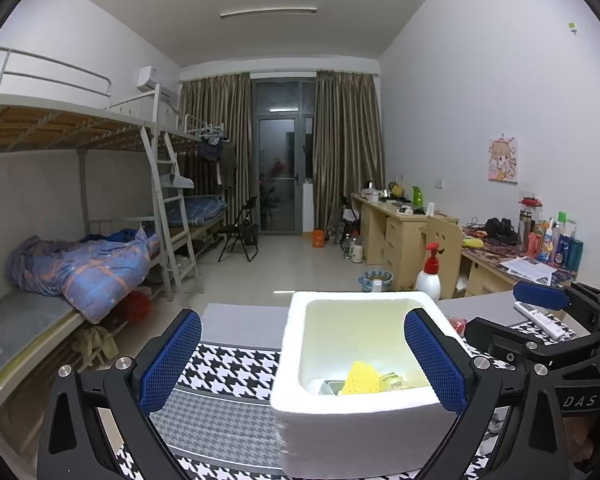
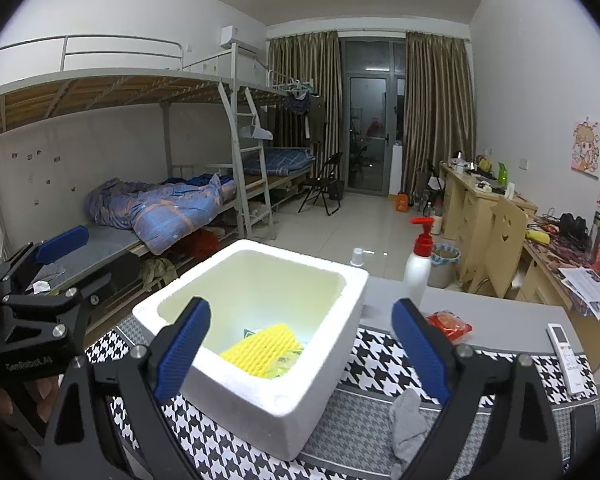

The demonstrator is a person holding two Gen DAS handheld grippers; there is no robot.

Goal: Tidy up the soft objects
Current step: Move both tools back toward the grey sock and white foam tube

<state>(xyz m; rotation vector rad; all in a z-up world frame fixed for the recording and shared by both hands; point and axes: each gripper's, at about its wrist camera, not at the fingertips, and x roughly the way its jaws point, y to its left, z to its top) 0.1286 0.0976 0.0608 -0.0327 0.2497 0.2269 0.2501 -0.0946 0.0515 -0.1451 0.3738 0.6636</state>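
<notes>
We hold both the left hand-held gripper (image 1: 302, 364) and the right hand-held gripper (image 2: 302, 354) wide and empty; a yellow sponge (image 2: 260, 350) already lies in the foam box (image 2: 236, 388) ahead, while a grey sock (image 2: 408, 420) below the right one's fingers awaits on the counter (image 2: 496, 316).

a shared dorm bedroom: metal bunk beds (image 1: 80, 184) with ladders fill the left of the frame, a rumpled blue quilt (image 2: 160, 208) on a lower bunk. wooden desks (image 1: 384, 220) crowded with bottles line the right wall, and curtains (image 2: 436, 120) flank a balcony door (image 2: 368, 132) at centre back.
</notes>
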